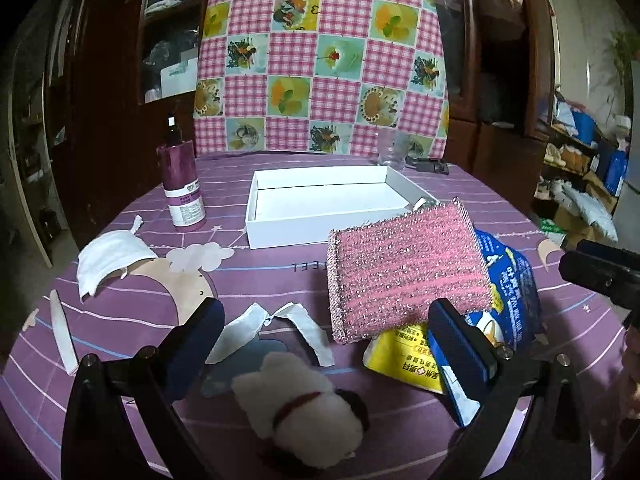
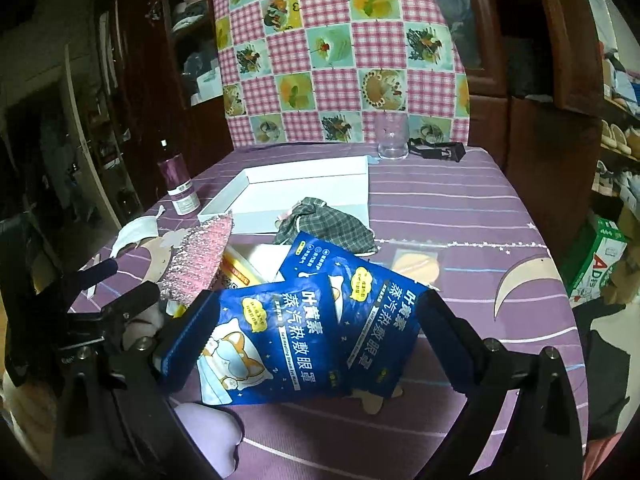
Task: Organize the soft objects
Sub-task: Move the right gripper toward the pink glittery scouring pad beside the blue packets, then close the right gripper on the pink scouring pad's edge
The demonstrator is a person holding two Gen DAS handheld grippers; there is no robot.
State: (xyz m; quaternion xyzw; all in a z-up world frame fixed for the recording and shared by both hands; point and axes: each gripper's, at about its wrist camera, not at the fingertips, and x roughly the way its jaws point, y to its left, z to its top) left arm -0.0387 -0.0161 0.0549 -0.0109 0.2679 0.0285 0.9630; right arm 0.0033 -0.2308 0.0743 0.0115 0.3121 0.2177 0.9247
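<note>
My left gripper [image 1: 324,344] is open above the purple tablecloth. A pink glittery sponge [image 1: 404,268] leans tilted against its right finger [image 1: 460,356], resting on the packets; it also shows in the right wrist view [image 2: 200,264]. A white plush toy [image 1: 300,400] with a red collar lies between the left fingers. My right gripper [image 2: 312,328] is open around two blue eye-mask packets [image 2: 304,320], which also show in the left wrist view [image 1: 508,280]. A yellow packet [image 1: 408,356] lies under the sponge. The open white box [image 1: 320,204] stands behind.
A white face mask [image 1: 108,260] and torn white strips [image 1: 308,328] lie at the left. A plaid cloth [image 2: 328,224] lies by the box. A purple bottle [image 1: 182,184], a clear glass [image 2: 392,136], a black clip [image 2: 436,150] and a checked chair back [image 1: 320,56] stand beyond.
</note>
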